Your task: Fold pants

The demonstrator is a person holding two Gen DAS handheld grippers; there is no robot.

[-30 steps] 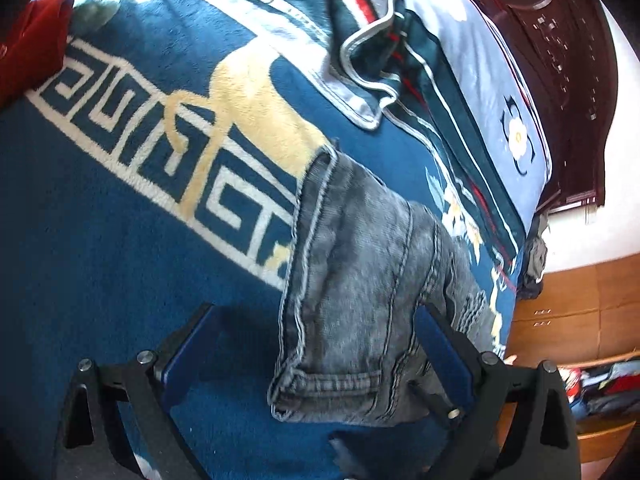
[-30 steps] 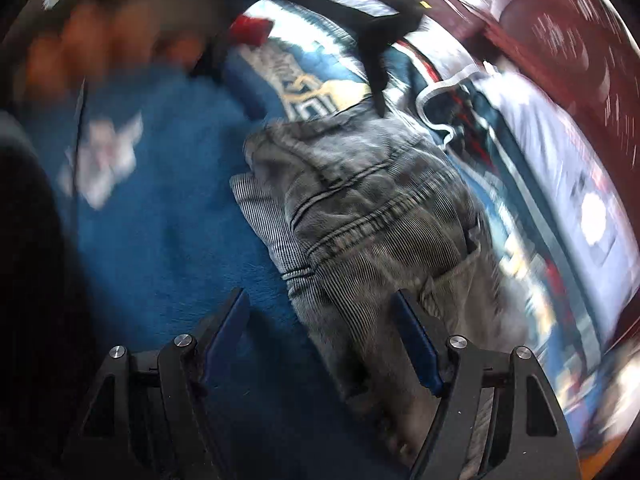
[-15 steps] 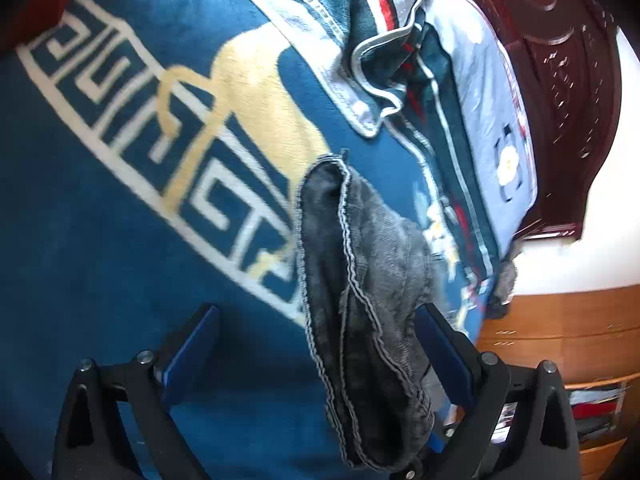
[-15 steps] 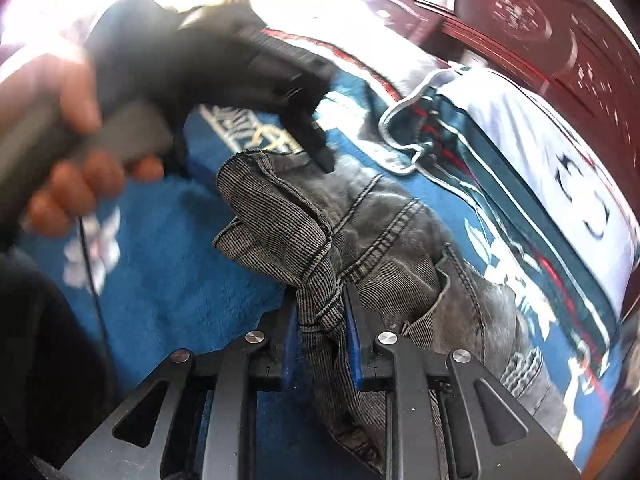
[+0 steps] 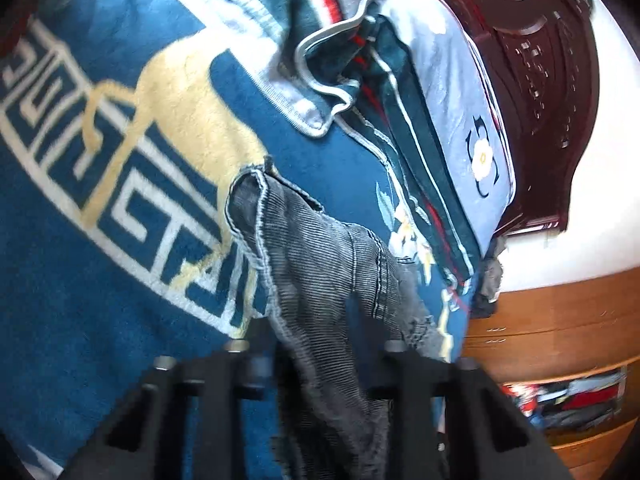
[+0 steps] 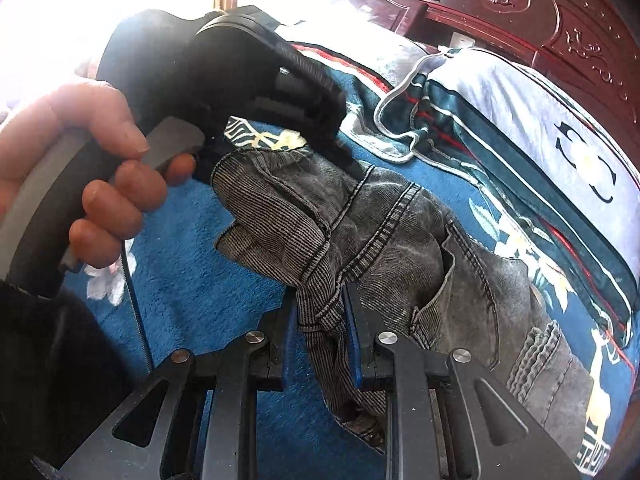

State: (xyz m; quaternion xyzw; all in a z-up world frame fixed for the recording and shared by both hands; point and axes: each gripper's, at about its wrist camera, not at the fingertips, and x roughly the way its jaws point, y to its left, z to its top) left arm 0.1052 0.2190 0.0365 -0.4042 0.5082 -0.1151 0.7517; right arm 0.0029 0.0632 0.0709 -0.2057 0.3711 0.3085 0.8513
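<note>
The grey washed denim pants (image 6: 400, 248) lie bunched on a blue patterned blanket (image 6: 192, 264) on a bed. My right gripper (image 6: 322, 332) is shut on a fold of the pants near the waistband and lifts it. My left gripper (image 5: 316, 344) is shut on another edge of the pants (image 5: 320, 264), which hang in a narrow fold between its fingers. In the right wrist view the left gripper (image 6: 344, 160) reaches in from the upper left, held by a hand (image 6: 100, 184), its tip at the far edge of the pants.
A folded blue, grey and red quilt (image 5: 432, 92) lies at the head of the bed against a dark carved wooden headboard (image 5: 540, 60). A wooden dresser (image 5: 560, 320) stands beside the bed. A black cable (image 6: 134, 292) hangs from the left gripper handle.
My left gripper has gone from open to shut on the pants edge. My right gripper closed on the waistband fold half a second ago and has lifted it. The pants have risen and bunched.
</note>
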